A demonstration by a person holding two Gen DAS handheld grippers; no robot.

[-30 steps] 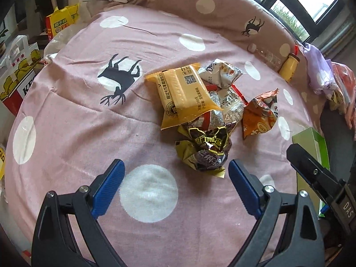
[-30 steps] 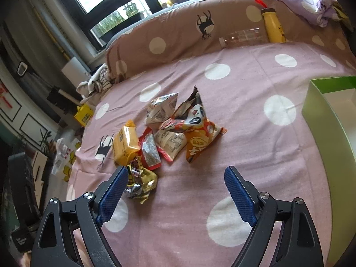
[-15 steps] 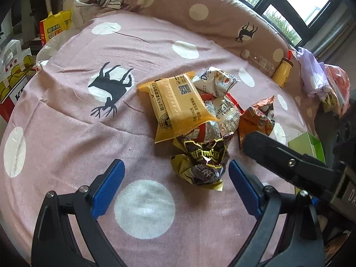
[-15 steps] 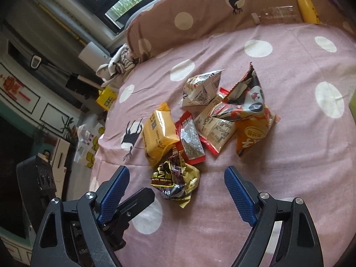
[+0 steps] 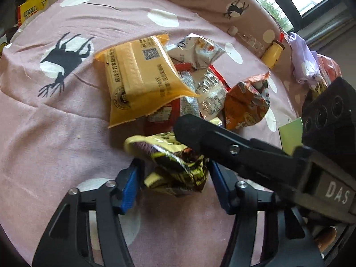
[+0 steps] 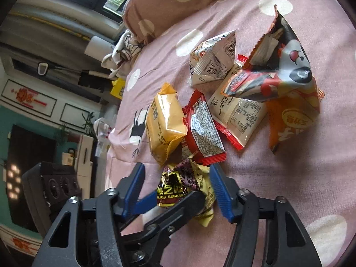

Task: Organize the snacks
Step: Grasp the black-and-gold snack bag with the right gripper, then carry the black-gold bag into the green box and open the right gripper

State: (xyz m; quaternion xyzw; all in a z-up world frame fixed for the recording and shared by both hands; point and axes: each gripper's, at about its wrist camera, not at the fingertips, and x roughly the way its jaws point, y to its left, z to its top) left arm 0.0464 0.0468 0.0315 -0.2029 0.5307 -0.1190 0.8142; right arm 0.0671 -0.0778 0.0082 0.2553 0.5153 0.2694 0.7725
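Left wrist view: left hand-held gripper (image 5: pixel 173 184) and right hand-held gripper (image 6: pixel 176 192) both half closed around crumpled sesame packet (image 5: pixel 175 166) on bed (image 5: pixel 44 133), beside snack pile. Light, soft, crinkly foil, probably slippery; best pinched across bunched middle.

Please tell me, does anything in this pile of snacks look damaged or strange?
Yes. The black sesame packet is badly crumpled, and both the left gripper and the right gripper have it between their fingers at once. The orange bag at the pile's edge is torn open along its top.
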